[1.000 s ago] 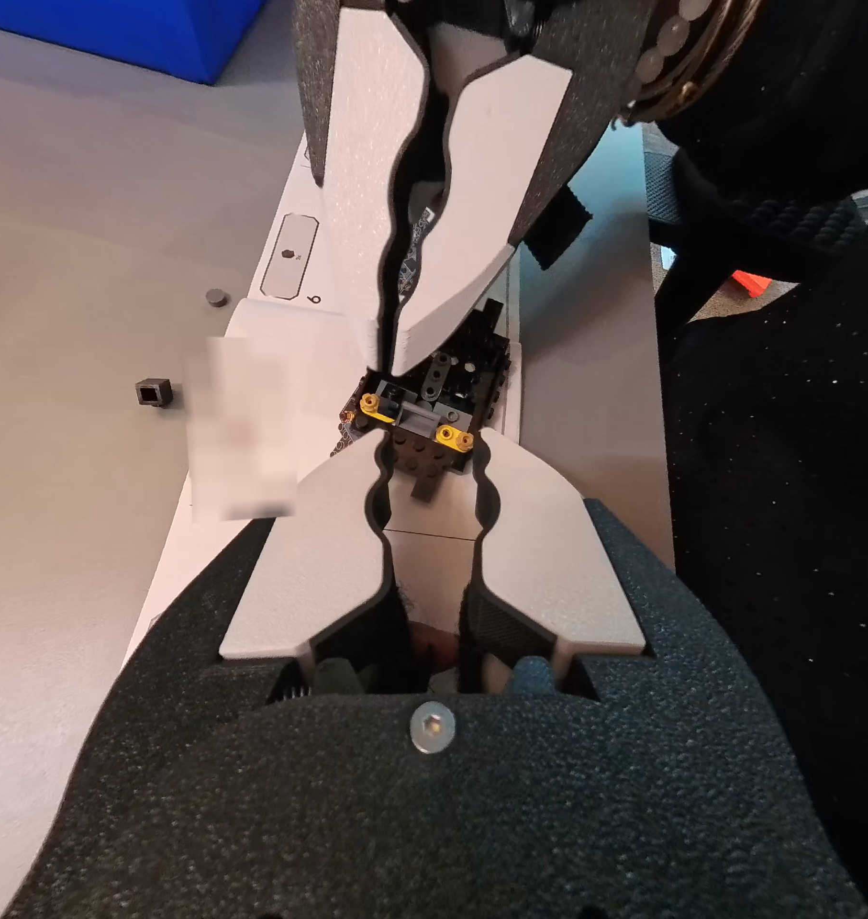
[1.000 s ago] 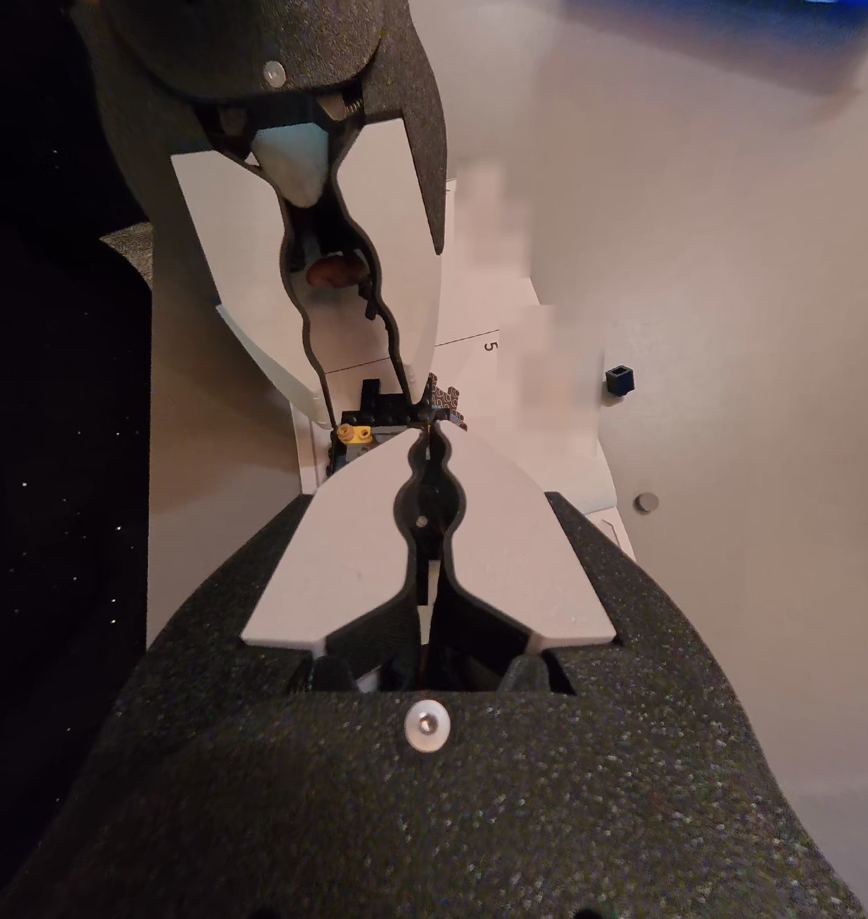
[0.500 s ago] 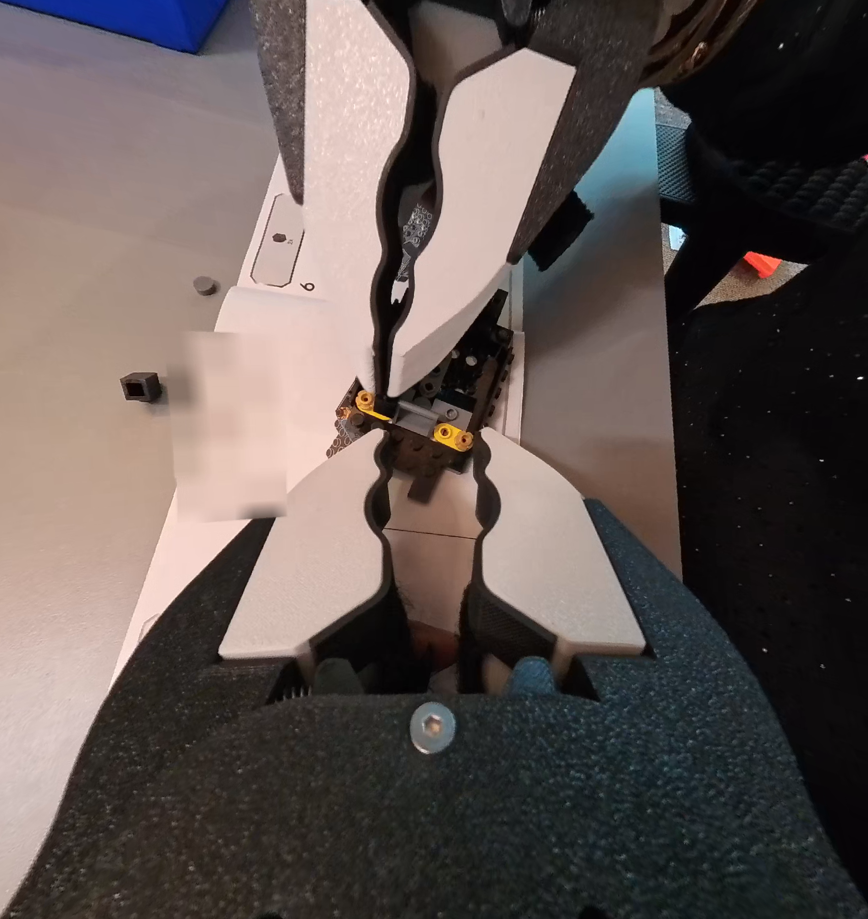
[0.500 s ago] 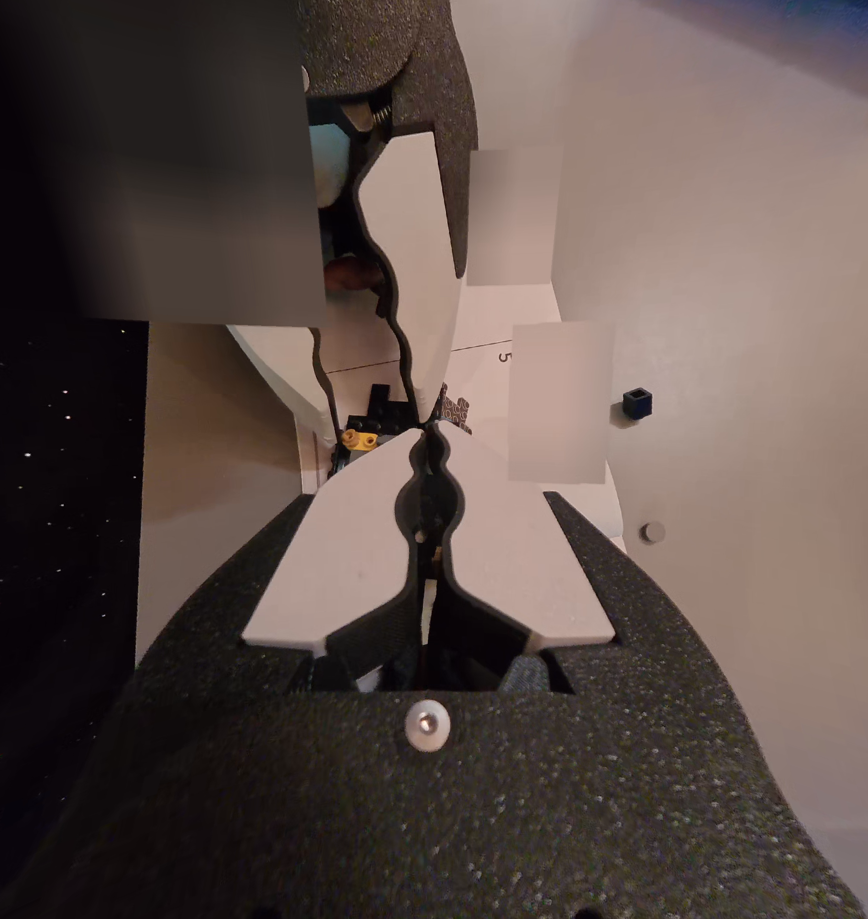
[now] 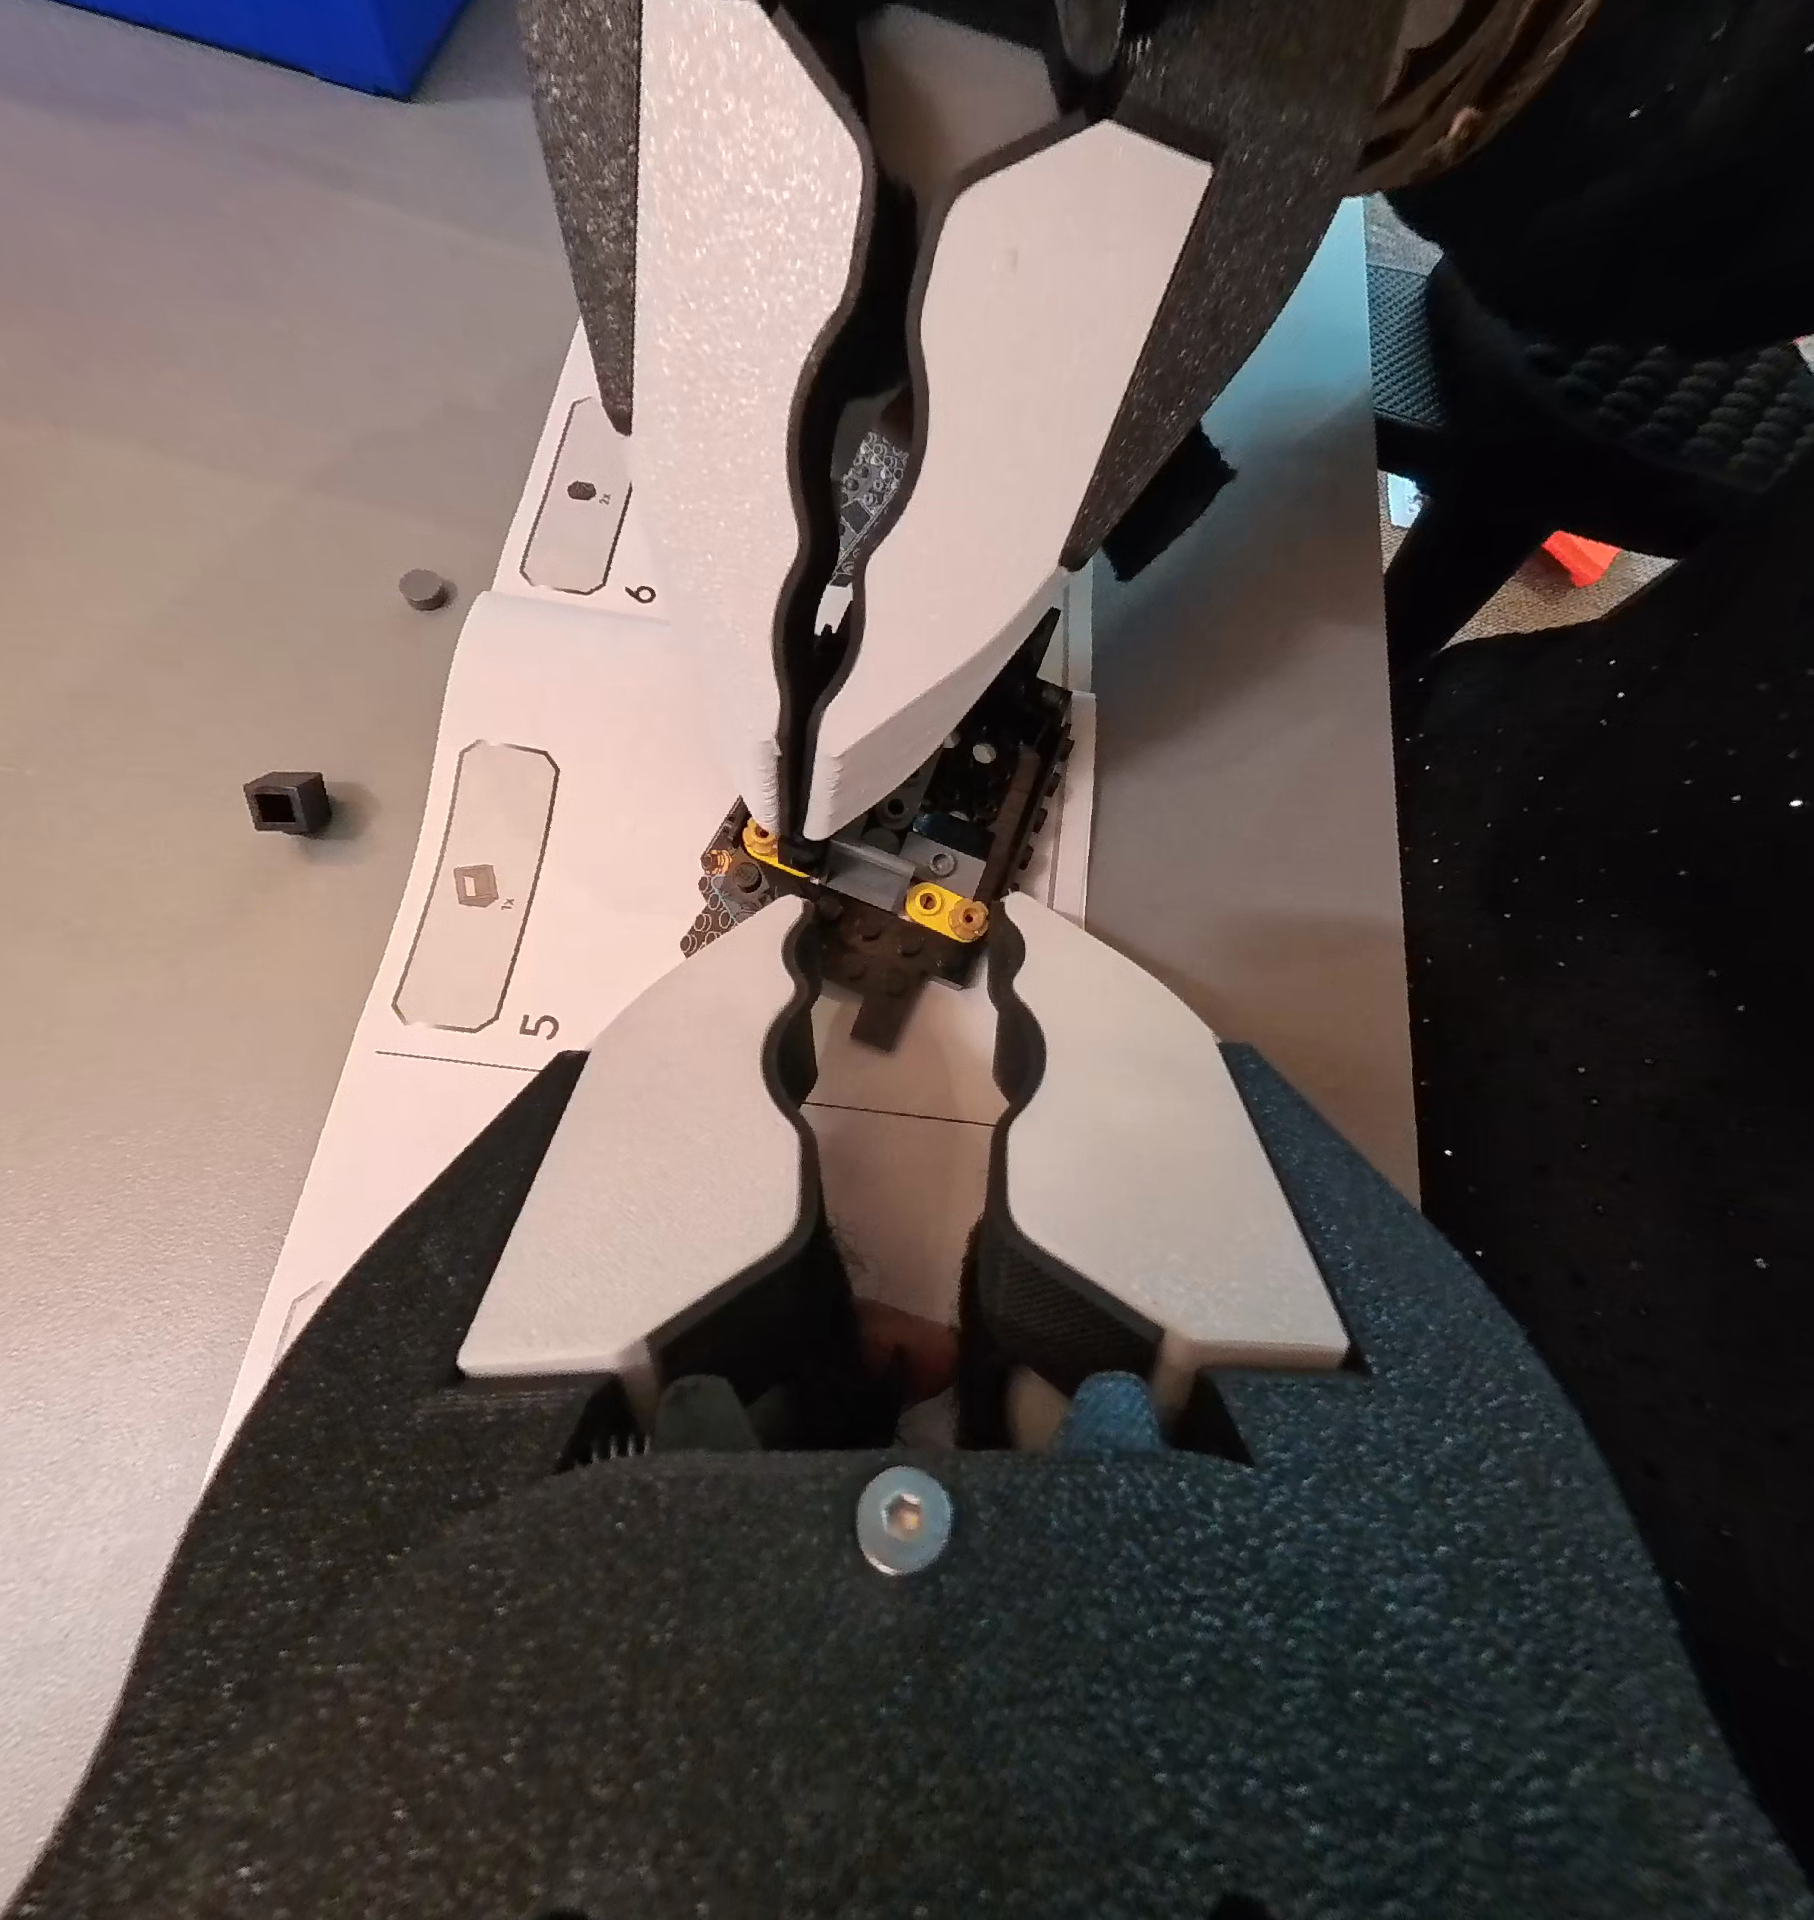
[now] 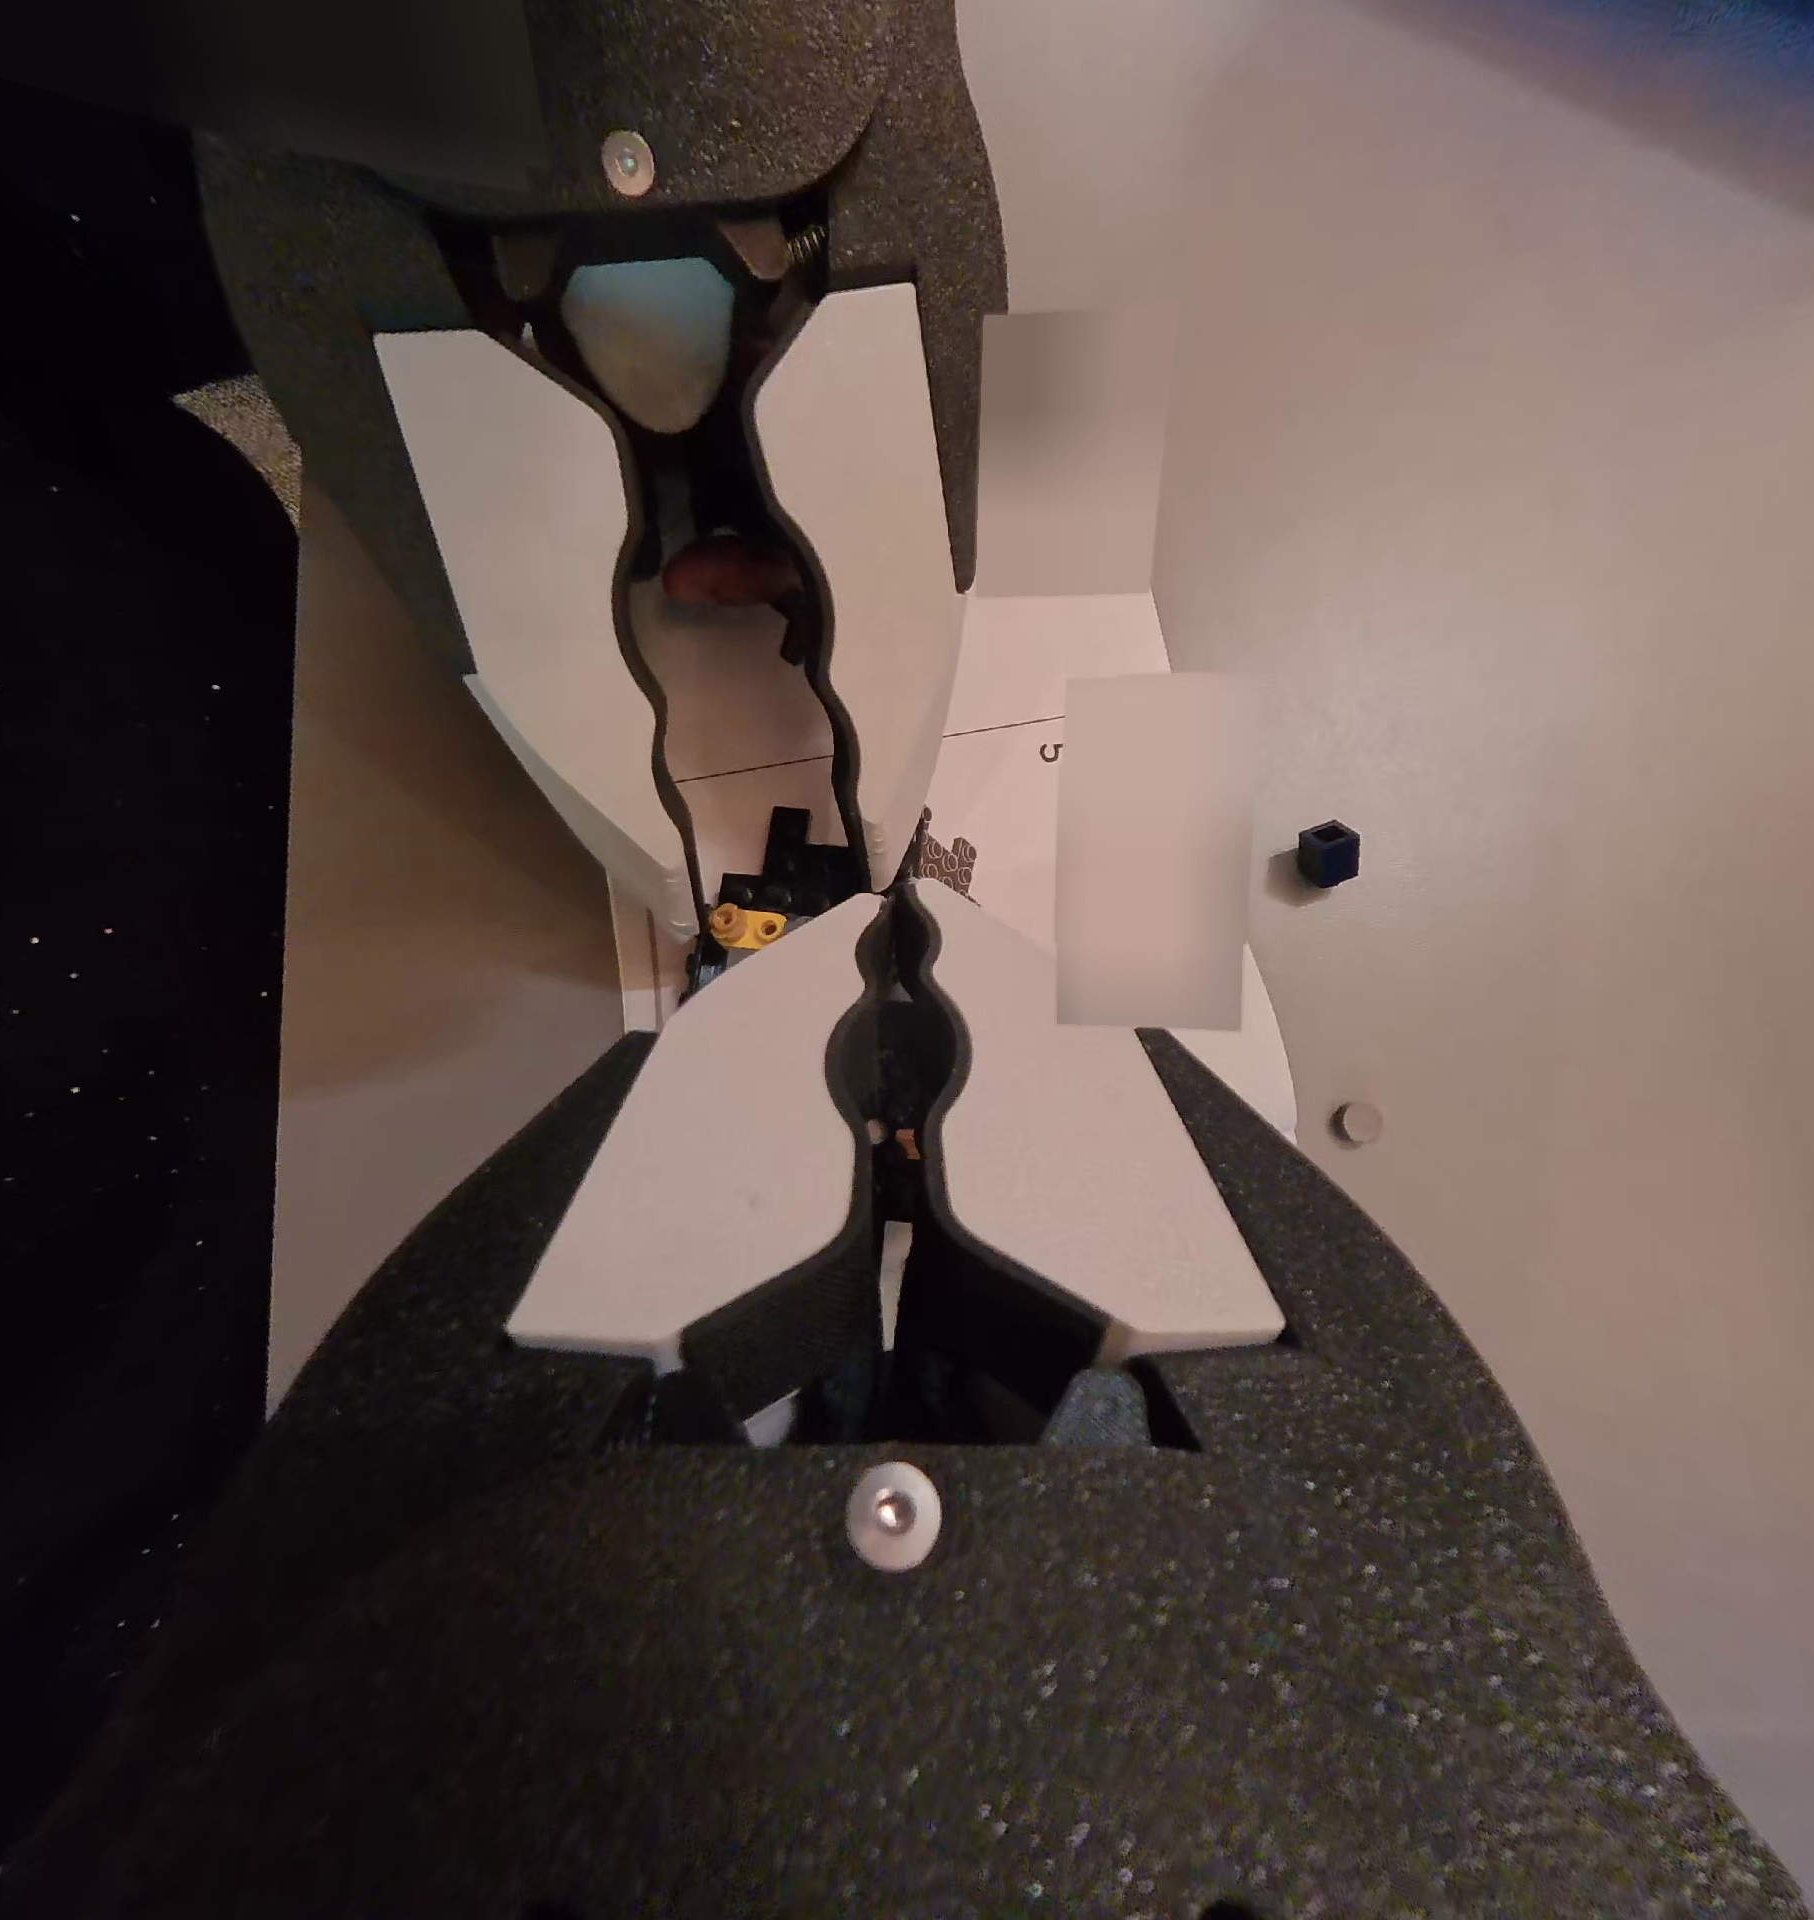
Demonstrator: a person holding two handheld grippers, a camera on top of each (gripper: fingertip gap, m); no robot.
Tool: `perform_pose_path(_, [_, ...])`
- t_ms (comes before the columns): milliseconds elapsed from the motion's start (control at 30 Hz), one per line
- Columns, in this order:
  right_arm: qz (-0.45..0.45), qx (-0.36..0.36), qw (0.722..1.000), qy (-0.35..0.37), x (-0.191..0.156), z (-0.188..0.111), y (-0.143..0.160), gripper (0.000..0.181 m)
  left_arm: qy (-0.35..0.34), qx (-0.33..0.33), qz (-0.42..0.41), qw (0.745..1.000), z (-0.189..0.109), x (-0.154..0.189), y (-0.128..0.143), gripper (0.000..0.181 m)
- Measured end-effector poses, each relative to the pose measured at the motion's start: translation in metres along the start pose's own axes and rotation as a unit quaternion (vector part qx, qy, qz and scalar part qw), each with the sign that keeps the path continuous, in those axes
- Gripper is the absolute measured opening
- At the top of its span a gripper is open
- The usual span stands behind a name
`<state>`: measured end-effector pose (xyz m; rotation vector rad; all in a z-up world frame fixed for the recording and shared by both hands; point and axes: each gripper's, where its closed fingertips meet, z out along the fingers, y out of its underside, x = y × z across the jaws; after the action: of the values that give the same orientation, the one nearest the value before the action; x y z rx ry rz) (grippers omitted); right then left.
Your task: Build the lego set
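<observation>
A small lego model, black with grey parts and yellow plates at both ends, sits on the white instruction sheet. My left gripper is shut on the model's black base, one finger on each side. My right gripper comes in from the far side, shut on what looks like a small black piece, its tips down on the model's left yellow plate. In the right wrist view, my right gripper meets the model, with the left gripper opposite. Most of the model is hidden there.
A loose black square brick and a grey round piece lie on the grey table left of the sheet; they also show in the right wrist view, the brick and the round piece. A blue box stands far left. A person's dark clothing fills the right. Both grippers' tips are close together, under 4 cm apart. It is some 8 centimetres from my right tips to the loose black square brick. It is also in sight in the right wrist view.
My right gripper has come down from just above the model onto its left yellow end. My left gripper has kept its hold on the model's base.
</observation>
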<state>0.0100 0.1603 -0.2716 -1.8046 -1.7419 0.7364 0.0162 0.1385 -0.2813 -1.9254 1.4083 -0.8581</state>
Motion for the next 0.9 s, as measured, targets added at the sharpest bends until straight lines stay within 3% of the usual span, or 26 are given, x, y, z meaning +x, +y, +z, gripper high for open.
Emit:
perform_pose_path(567, [-0.011,-0.073,0.997,-0.033,-0.009,0.010,0.009,0.000,0.000,-0.004,-0.004,1.000,0.002,0.000,0.002,0.025])
perform_pose_path(633, [-0.030,-0.042,0.998,-0.030,-0.007,0.008,0.006,0.000,-0.001,-0.007,-0.002,1.000,0.002,0.000,0.002,0.026])
perform_pose_path(767, [0.032,0.143,0.989,-0.037,0.003,-0.025,-0.031,0.000,0.000,-0.010,0.002,1.000,0.003,0.001,0.003,0.027])
perform_pose_path(800, [0.047,0.155,0.986,-0.042,0.005,-0.031,-0.030,0.011,-0.002,-0.011,0.004,1.000,0.003,0.001,0.003,0.027])
perform_pose_path(900, [0.040,0.113,0.992,-0.028,0.007,-0.031,-0.010,0.009,-0.001,-0.011,0.006,1.000,0.003,0.001,0.003,0.028])
